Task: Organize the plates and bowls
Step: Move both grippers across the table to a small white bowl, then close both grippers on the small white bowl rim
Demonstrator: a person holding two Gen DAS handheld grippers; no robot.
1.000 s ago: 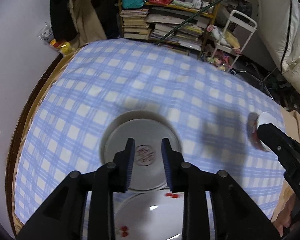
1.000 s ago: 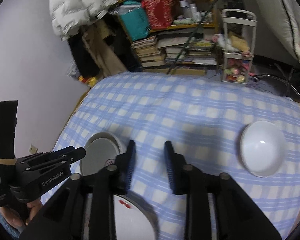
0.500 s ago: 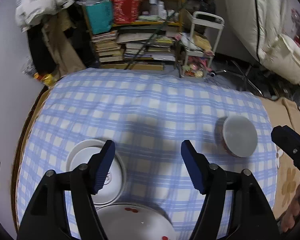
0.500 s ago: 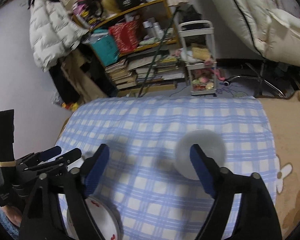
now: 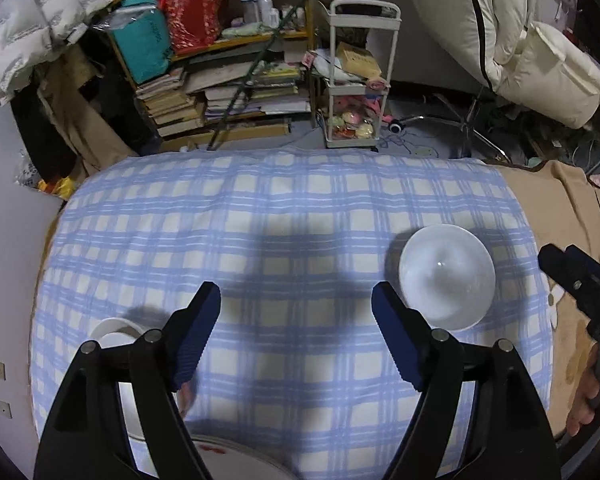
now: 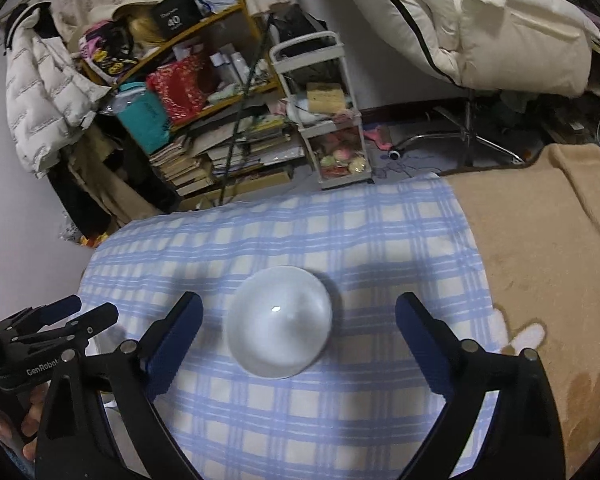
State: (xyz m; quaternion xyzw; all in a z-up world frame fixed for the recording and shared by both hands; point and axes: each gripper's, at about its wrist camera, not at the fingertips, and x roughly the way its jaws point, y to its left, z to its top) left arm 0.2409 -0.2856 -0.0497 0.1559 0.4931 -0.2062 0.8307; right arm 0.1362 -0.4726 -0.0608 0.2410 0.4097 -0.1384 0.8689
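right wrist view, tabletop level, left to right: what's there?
left gripper → right gripper's left finger → white bowl → right gripper's right finger → tan blanket

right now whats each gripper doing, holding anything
Left gripper: open, jaws have just been opening, nothing between them.
Right gripper: open, jaws have just been opening, white bowl lies beyond them, not gripped.

The right gripper is hanging over the blue checked cloth, its jaws just having been opening wide around nothing. The upturned white bowl is sitting between them, untouched.
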